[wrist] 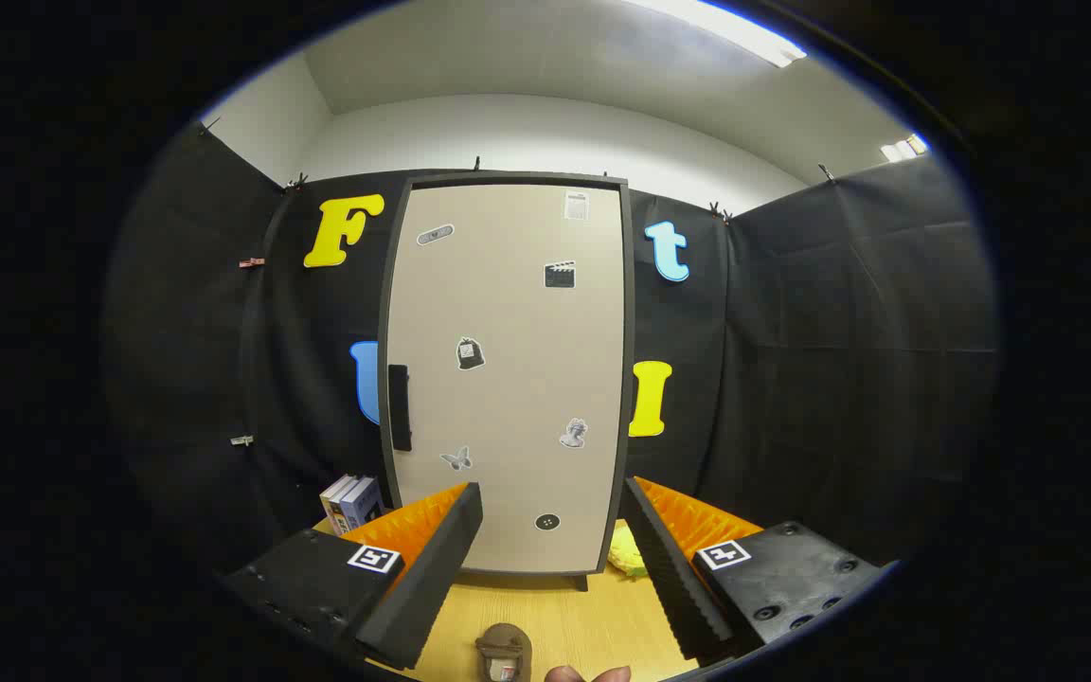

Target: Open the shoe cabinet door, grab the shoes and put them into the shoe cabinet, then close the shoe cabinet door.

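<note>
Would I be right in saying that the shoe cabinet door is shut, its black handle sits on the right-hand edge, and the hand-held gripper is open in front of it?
Not quite: the gripper view shows the black handle on the left-hand edge of the shoe cabinet door, not the right. The rest holds: the door is shut and the hand-held gripper is open in front of it, holding nothing.

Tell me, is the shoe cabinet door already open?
No, the cabinet door sits flush in its dark frame, handle untouched, beyond the open fingers.
</note>
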A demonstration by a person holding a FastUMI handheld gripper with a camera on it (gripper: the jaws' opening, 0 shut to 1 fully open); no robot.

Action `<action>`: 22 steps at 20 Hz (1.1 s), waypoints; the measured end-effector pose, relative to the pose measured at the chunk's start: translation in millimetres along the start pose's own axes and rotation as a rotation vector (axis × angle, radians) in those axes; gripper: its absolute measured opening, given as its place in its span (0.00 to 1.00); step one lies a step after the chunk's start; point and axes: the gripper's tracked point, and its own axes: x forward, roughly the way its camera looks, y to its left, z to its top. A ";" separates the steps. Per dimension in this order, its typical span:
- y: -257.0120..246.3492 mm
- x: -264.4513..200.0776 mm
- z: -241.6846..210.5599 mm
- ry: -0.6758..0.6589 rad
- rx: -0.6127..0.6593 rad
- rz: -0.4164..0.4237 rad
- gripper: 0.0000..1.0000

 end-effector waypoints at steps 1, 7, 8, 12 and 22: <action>0.3 0.0 -0.1 0.000 -0.001 0.001 0.98; 2.4 0.2 0.5 0.002 0.001 -0.002 0.98; 1.2 -0.1 0.9 0.001 0.000 -0.005 0.98; 0.9 3.1 -0.7 0.004 0.001 -0.010 0.98; 24.6 22.1 7.4 -0.010 0.008 0.008 0.98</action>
